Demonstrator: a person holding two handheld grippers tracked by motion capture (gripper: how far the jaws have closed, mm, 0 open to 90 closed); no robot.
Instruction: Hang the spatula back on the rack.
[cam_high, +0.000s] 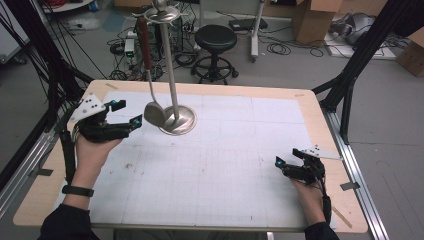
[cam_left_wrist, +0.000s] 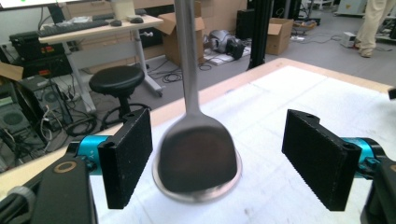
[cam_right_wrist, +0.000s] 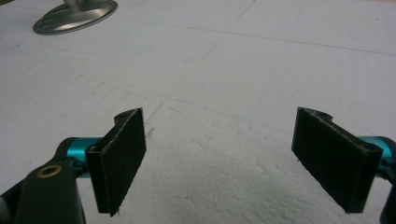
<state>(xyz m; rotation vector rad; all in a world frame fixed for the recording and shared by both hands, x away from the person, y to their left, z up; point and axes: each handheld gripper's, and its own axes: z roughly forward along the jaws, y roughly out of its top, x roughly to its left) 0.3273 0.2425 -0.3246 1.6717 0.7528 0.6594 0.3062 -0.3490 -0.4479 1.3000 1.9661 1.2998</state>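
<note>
The left gripper is standing released, its pads wide apart and pressing on nothing. The ladle is hanging from the stand just ahead of it, the bowl lying between the jaws toward the left pad. The right gripper is resting with its jaws spread over the white table. No writing is readable.

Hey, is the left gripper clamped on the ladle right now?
No, the left gripper stands open, its pads clear of the hanging ladle on both sides.
</note>
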